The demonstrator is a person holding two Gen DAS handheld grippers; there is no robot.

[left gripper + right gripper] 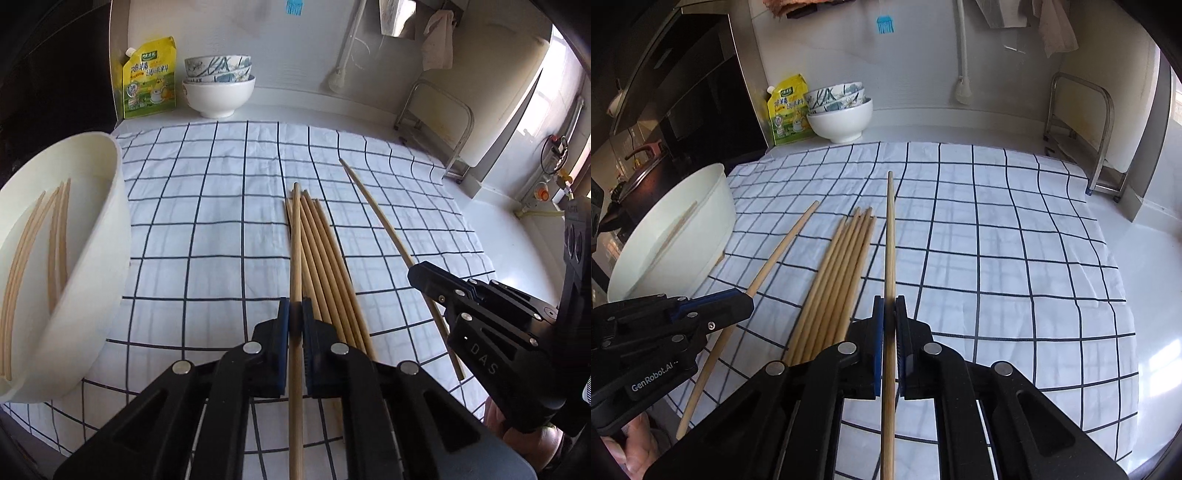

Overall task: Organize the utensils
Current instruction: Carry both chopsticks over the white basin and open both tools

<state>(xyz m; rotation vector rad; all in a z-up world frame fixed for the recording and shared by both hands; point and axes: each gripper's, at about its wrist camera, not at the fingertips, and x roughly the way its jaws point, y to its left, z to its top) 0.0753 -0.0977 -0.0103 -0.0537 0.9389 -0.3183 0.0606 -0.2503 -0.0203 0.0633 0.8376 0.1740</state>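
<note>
Your left gripper point(295, 314) is clamped on one chopstick point(295, 251) and your right gripper point(889, 310) on another chopstick point(891, 236), either side of the bundle of chopsticks point(838, 273) lying on the checked cloth point(997, 240), with the white tub point(92, 258) at its left edge.

Yellow seasoning pouch point(149, 79) against the back wall, stacked bowls point(218, 86) just beside it, checked cloth point(221, 206) covering the counter, metal rack point(1082, 136) at right
</note>
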